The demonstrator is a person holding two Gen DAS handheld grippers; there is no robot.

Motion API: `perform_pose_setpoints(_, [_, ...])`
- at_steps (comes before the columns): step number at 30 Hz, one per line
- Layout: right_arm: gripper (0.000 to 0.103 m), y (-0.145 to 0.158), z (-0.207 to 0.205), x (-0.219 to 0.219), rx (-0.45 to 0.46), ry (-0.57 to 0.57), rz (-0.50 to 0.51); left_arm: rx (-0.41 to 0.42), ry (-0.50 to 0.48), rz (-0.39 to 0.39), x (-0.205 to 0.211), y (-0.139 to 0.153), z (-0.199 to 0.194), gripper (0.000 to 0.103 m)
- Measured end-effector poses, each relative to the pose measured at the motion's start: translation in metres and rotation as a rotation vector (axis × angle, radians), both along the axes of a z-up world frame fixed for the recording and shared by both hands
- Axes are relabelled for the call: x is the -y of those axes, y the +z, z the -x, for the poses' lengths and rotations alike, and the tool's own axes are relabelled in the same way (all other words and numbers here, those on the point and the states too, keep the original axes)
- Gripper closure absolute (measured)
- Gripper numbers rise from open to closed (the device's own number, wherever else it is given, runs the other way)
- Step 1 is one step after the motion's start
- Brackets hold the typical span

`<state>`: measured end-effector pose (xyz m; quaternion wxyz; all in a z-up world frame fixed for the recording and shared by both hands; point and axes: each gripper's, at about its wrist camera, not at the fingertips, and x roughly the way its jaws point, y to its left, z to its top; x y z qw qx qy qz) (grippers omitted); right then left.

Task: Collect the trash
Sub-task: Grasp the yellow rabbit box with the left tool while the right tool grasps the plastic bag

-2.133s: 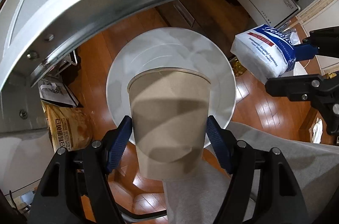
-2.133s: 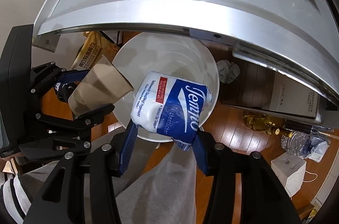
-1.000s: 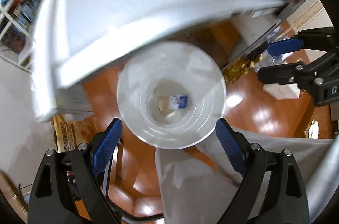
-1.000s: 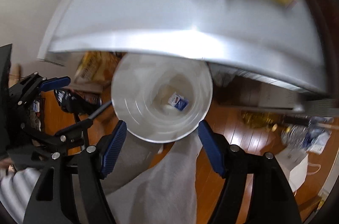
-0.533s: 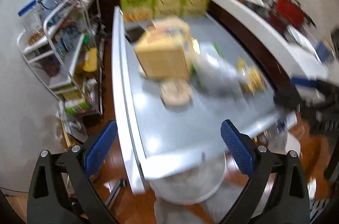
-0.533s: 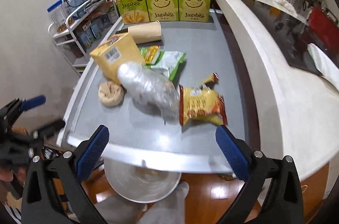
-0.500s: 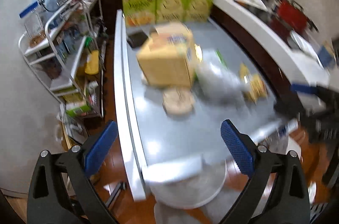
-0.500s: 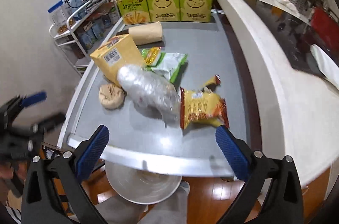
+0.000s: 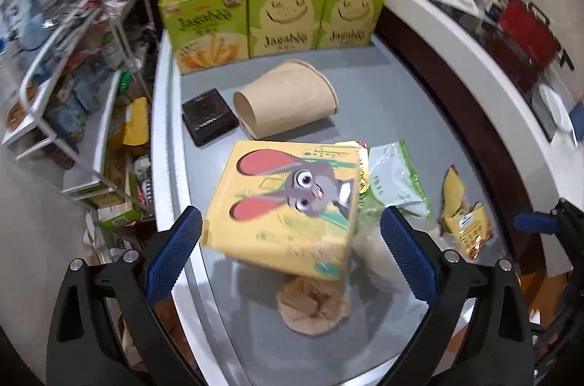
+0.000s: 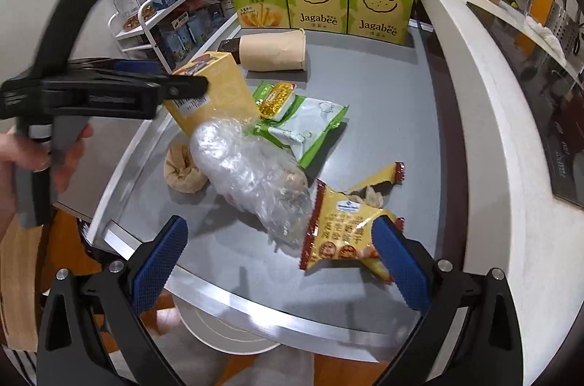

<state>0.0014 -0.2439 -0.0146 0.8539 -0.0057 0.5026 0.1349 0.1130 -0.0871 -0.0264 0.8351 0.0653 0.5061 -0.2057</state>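
Now both claws gape empty: the left claw (image 9: 290, 254) frames the yellow box (image 9: 288, 207) near the worktop's (image 10: 383, 130) front edge, the right claw (image 10: 279, 262) the plastic wad (image 10: 252, 178), likely next pickups.

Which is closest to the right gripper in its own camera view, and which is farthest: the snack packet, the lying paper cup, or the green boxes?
1. Snack packet, right by the right gripper, toward its right finger.
2. Paper cup, lying mid-table.
3. Green boxes, along the far edge.

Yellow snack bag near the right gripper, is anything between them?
Nothing visible. The yellow snack bag lies flat, uncovered, just ahead of the open right gripper; the plastic-wrapped bundle sits beside it, to the left.
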Motion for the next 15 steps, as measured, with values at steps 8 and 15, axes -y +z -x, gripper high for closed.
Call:
perform_pose_setpoints(8, [0.004,-0.019,-0.024,-0.039,-0.018,-0.026,0.039,-0.108,-0.115,0.063,-0.008,-0.023,-0.02,0.003])
perform_pose_setpoints(15, [0.049,-0.047,-0.051,-0.055,-0.101,0.026,0.066,-0.117,-0.149,0.104,-0.016,-0.025,-0.021,0.011])
